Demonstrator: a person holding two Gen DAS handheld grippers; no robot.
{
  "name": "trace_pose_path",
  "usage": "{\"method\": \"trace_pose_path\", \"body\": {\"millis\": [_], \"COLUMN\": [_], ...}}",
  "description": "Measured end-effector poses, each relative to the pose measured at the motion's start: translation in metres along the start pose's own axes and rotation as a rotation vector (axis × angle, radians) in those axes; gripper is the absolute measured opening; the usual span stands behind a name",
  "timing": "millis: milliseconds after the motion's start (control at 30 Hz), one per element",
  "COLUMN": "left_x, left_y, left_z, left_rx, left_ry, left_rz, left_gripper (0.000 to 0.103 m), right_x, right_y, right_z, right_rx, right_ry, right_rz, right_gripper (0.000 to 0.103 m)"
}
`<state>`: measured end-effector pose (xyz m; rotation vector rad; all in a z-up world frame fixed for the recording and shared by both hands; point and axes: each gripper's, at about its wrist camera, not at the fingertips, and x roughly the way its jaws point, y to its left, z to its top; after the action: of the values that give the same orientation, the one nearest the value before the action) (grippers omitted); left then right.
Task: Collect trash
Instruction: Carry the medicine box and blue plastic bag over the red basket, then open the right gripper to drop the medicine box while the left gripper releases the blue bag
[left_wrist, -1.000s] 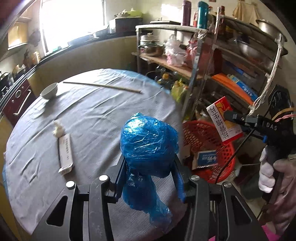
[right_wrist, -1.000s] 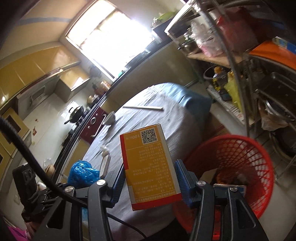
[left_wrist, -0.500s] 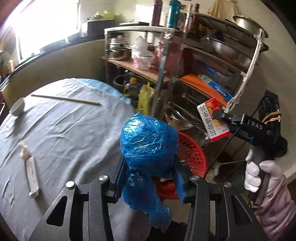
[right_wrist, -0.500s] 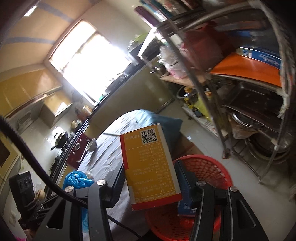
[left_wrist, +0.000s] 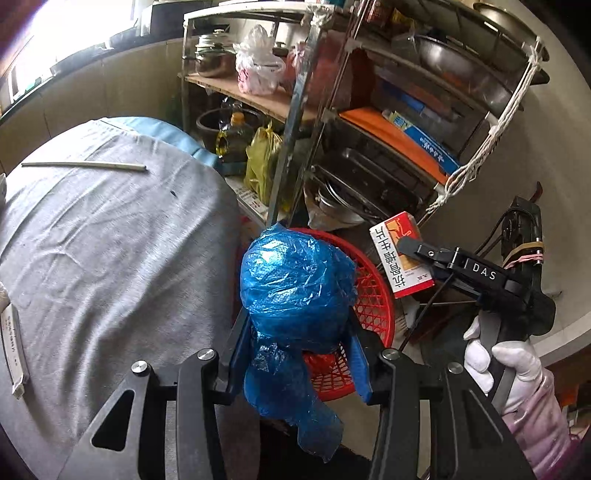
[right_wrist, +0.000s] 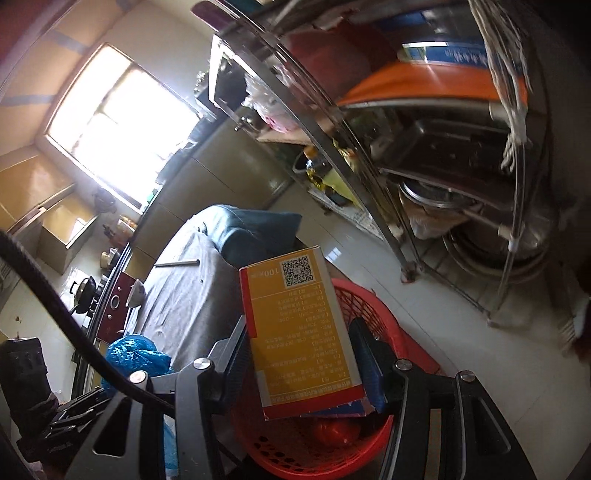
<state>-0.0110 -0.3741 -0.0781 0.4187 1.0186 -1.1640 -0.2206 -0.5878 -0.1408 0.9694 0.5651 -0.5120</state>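
Note:
My left gripper (left_wrist: 297, 354) is shut on a crumpled blue plastic bag (left_wrist: 295, 288) and holds it over the near rim of the red mesh basket (left_wrist: 369, 306) on the floor beside the table. My right gripper (right_wrist: 303, 354) is shut on a yellow and red carton (right_wrist: 299, 332) and holds it above the same basket (right_wrist: 373, 317). The carton also shows in the left wrist view (left_wrist: 400, 254), right of the basket. The blue bag also shows in the right wrist view (right_wrist: 133, 354), at lower left.
A round table with a grey cloth (left_wrist: 110, 251) lies to the left, with a chopstick (left_wrist: 85, 165) and a wrapped packet (left_wrist: 13, 354) on it. A metal rack (left_wrist: 369, 122) of pots and boxes stands close behind the basket. White tiled floor (right_wrist: 424, 306) surrounds the basket.
Both grippers have swung right, off the table toward the basket. The blue bag now hangs over the basket's rim and the carton is lower, right above the basket.

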Motion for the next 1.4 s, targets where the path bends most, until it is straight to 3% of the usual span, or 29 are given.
{"method": "trace_pose_path", "body": {"millis": [667, 1400], "left_x": [0.012, 0.031], "left_y": [-0.011, -0.026], "left_z": [0.004, -0.002], "left_rx": [0.094, 0.219], "left_ry": [-0.025, 0.031], "left_rz": [0.156, 0.287], "left_gripper": [0.048, 0.048], "right_x": [0.025, 0.031], "right_y": [0.01, 0.009], "right_z": [-0.011, -0.01], "right_rx": [-0.01, -0.006], "right_ry": [0.074, 0.091], "right_rz": [0.038, 0.035], "right_gripper": [0.057, 0.057]}}
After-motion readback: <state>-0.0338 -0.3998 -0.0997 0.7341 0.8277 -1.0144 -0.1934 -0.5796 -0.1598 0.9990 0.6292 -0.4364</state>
